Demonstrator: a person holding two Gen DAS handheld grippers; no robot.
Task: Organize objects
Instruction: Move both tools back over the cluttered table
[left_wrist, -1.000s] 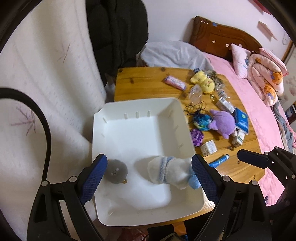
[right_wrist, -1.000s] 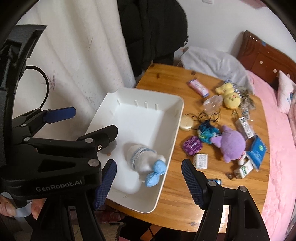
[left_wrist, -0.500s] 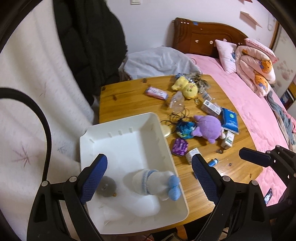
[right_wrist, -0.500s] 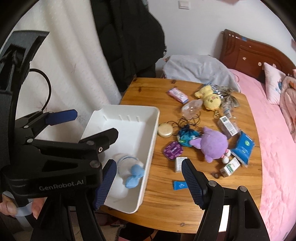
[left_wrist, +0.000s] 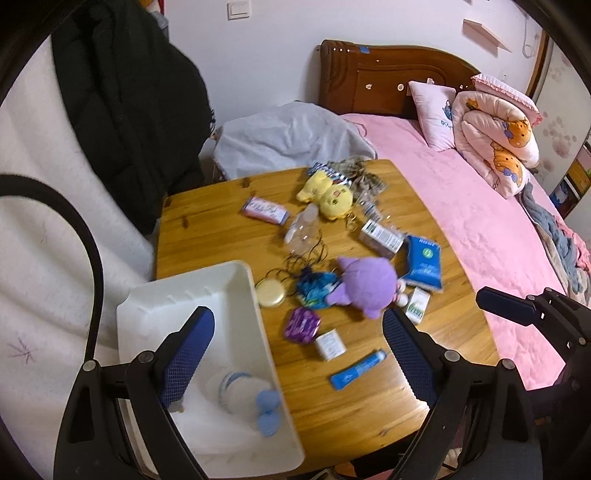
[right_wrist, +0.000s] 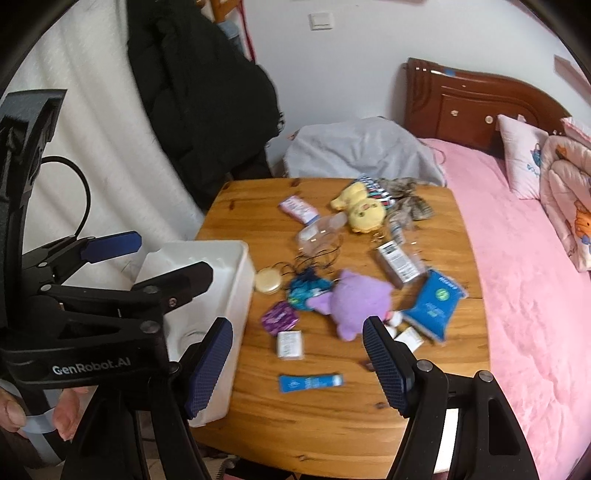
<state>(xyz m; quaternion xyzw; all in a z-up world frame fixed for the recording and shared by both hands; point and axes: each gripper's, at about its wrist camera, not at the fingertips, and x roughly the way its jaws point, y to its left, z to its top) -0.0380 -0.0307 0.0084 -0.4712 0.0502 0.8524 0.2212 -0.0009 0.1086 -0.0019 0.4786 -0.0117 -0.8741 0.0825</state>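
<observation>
Both tongs (left_wrist: 295, 350) (right_wrist: 297, 365) gape above two plush toys (left_wrist: 364, 286) (left_wrist: 334, 194), one bin (left_wrist: 147, 310).

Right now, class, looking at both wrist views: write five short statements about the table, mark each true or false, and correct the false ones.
1. The white bin holds a white sock toy with blue tips. True.
2. The left gripper is shut on the blue tube. False: its jaws are open and empty; the tube lies on the table.
3. The purple plush lies beside a blue packet. True.
4. The yellow plush is in the bin. False: it lies at the table's far side.
5. The right gripper holds the round tin. False: it is open; the tin sits beside the bin.
</observation>
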